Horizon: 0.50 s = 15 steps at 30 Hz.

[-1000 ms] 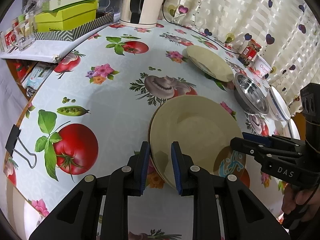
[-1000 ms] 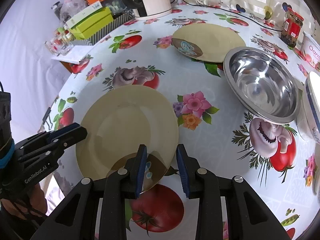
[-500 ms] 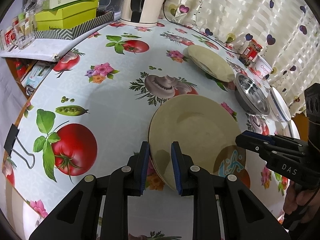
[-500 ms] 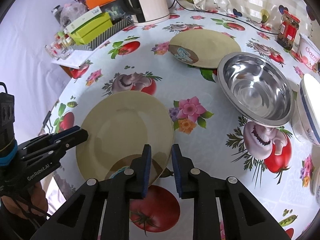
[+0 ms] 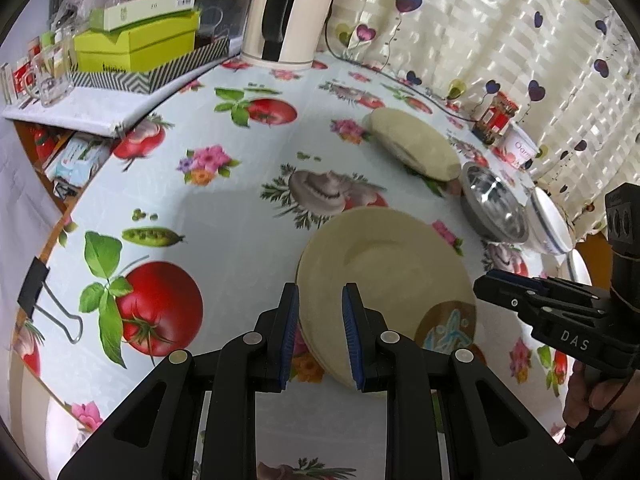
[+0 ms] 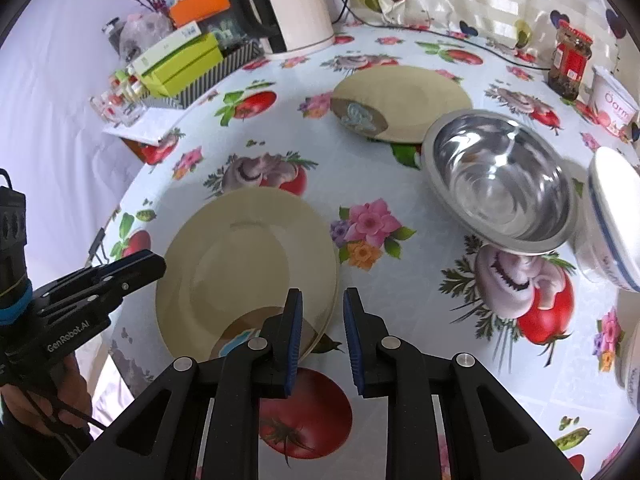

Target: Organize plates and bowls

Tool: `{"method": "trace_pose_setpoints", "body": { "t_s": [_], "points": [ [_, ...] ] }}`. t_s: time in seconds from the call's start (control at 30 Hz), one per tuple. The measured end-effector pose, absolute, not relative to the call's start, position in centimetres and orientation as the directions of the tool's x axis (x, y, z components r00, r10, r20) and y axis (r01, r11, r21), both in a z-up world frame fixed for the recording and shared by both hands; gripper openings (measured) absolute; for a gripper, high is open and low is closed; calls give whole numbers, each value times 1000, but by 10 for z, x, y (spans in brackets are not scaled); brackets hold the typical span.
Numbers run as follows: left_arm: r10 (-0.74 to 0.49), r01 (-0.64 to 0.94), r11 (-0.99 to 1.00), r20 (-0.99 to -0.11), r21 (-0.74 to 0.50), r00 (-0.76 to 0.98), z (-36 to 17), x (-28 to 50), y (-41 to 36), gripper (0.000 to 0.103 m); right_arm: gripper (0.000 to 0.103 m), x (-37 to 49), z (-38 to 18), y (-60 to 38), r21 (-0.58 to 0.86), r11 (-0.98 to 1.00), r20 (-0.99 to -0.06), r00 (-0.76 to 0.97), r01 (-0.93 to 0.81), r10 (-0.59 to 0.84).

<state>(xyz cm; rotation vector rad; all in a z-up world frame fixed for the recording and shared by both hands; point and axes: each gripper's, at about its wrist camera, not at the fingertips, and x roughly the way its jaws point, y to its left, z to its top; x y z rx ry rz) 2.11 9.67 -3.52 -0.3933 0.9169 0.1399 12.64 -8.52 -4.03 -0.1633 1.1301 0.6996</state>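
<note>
A cream plate [image 5: 384, 276] with a brown and blue motif lies on the flowered tablecloth; it also shows in the right wrist view [image 6: 244, 268]. My left gripper [image 5: 320, 332] is narrowly open with its jaws astride the plate's near rim. My right gripper [image 6: 320, 328] is narrowly open at the plate's opposite rim, near its motif. A second cream plate [image 6: 400, 100] lies farther back. A steel bowl [image 6: 500, 184] and a white bowl with a blue band [image 6: 616, 220] stand at the right.
A white kettle [image 6: 296, 4] stands at the back. Green boxes on a striped box [image 5: 140, 48] and glassware [image 5: 44, 76] sit back left. A red-lidded jar [image 6: 568, 60] and a yoghurt tub [image 6: 612, 104] stand back right. A binder clip [image 5: 36, 292] grips the table's left edge.
Both grippers have drawn back slightly from the plate. The right gripper narrowed between the first two frames and has stayed slightly apart since.
</note>
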Motion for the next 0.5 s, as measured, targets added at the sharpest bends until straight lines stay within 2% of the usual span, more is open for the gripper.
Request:
{"method": "trace_pose_setpoints", "body": {
  "t_s": [0.07, 0.13, 0.5],
  "points": [
    [-51, -274, 922, -788, -274, 613, -30, 22, 95, 23, 30, 126, -36, -88, 216, 779, -867, 251, -588, 430],
    [-55, -267, 924, -784, -275, 619, -26, 22, 93, 23, 33, 125, -31, -91, 220, 775, -856, 263, -592, 445],
    [-74, -234, 932, -780, -276, 622, -17, 32, 78, 23, 38, 123, -17, -102, 232, 771, -837, 283, -593, 469]
  ]
}}
